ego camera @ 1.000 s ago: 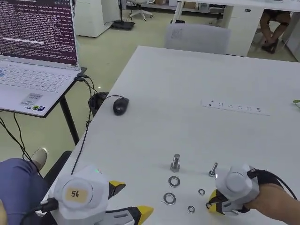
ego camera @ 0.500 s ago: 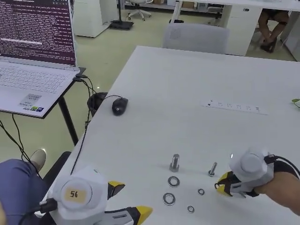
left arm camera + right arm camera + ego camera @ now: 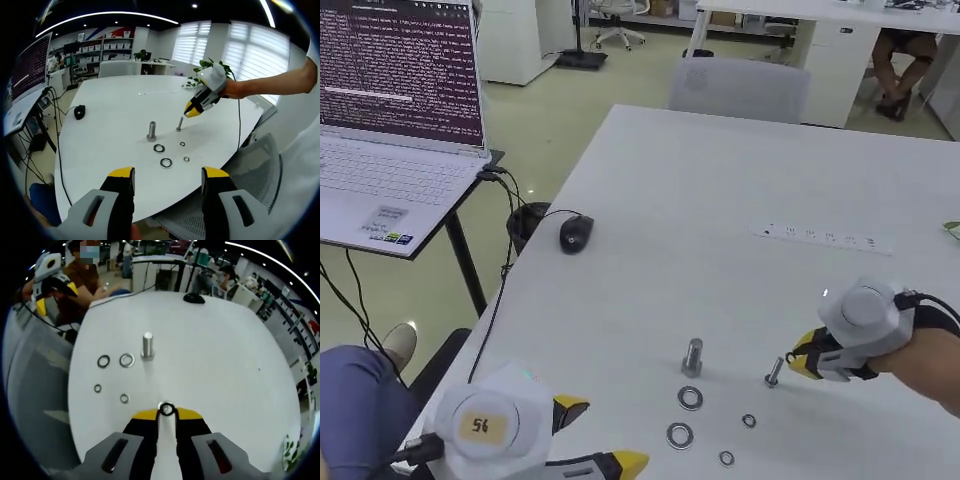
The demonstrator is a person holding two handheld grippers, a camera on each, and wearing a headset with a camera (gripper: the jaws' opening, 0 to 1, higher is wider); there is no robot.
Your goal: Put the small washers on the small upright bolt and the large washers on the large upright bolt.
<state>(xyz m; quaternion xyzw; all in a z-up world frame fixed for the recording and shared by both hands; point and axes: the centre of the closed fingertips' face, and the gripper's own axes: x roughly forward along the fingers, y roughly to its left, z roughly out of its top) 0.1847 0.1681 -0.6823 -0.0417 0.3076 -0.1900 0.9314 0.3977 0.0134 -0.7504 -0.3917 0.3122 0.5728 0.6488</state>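
Note:
The large upright bolt [image 3: 692,357] and the small upright bolt [image 3: 774,372] stand on the white table [image 3: 720,200]. In front of them lie two large washers [image 3: 690,398] [image 3: 680,435] and two small washers [image 3: 748,421] [image 3: 726,458]. My right gripper [image 3: 801,365] hovers just right of the small bolt's top, shut on a small washer [image 3: 166,410] at its tips. From the left gripper view, the right gripper [image 3: 191,111] hangs slightly above the small bolt [image 3: 179,124]. My left gripper [image 3: 600,437] stays open and holds nothing at the table's near left edge.
A black mouse [image 3: 576,233] with its cable lies at the table's left edge, and a white power strip [image 3: 815,237] lies further back. A laptop [image 3: 390,120] sits on a side stand to the left. A grey chair [image 3: 740,88] stands behind the table.
My right gripper has lifted off the table near the small washers and moved back and right, up beside the small bolt. The left gripper has held still.

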